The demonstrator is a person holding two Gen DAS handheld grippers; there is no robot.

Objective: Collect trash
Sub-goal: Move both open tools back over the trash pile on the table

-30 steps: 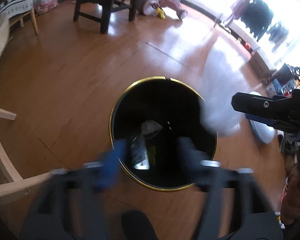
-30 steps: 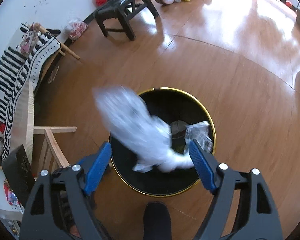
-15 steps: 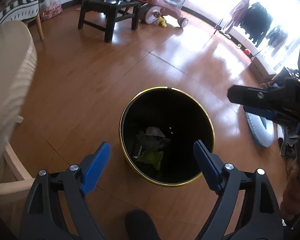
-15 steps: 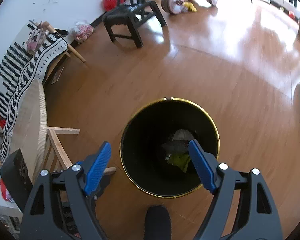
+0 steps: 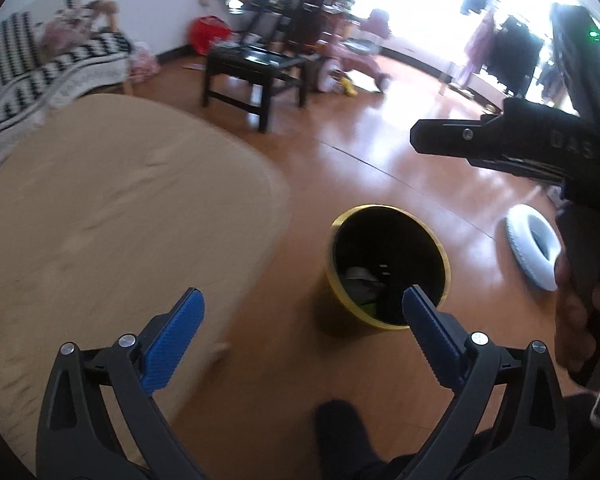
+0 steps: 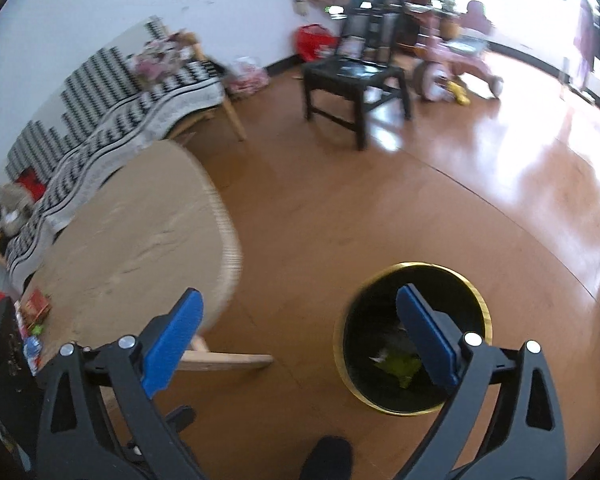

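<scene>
Bin (image 5: 388, 268) now farther off, both jaws opening — empty, table (image 6: 131, 240) newly visible

A home living room: wood floor (image 6: 340, 208), striped sofa (image 6: 99, 120) at upper left, black chair (image 6: 356, 76) top centre, pink tricycle (image 6: 456, 60) upper right.

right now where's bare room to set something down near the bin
The tan round table top is bare across its middle and its edge toward the trash bin; small clutter crowds its near-left rim. The wood floor between table, bin and black chair is open too.
</scene>
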